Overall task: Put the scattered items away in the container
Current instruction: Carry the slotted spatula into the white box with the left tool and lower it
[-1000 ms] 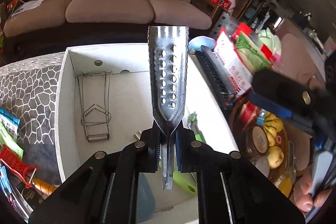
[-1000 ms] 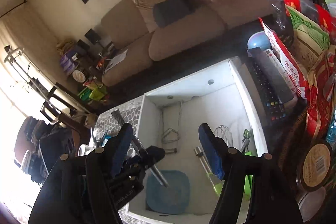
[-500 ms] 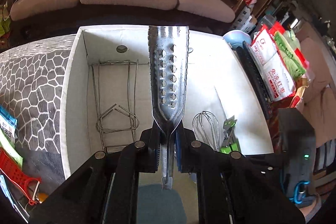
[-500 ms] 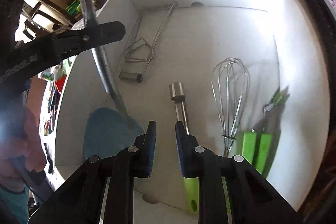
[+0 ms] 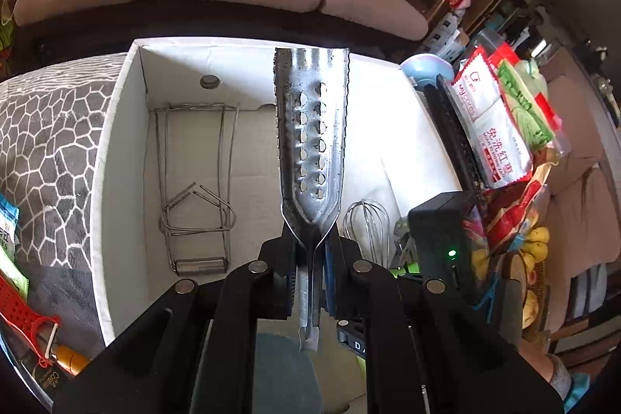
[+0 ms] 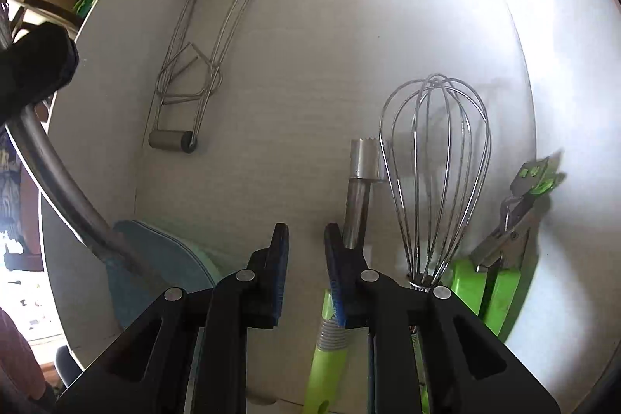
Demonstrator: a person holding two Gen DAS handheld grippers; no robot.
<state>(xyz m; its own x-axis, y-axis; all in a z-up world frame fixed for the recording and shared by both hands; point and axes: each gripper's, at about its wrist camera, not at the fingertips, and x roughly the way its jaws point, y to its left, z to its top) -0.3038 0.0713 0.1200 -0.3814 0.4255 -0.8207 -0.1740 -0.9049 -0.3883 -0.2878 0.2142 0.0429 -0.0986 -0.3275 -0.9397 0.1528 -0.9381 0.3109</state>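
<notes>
Perforated serrated metal scraper (image 5: 311, 142), fingers (image 5: 286, 278) clamped

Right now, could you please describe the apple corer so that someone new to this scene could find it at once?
Look inside the white box, on its floor near the right side. The apple corer lies just left of the wire whisk, directly ahead of the right tool. It alone has a short toothed steel tube on a shaft with a lime-green handle.
</notes>
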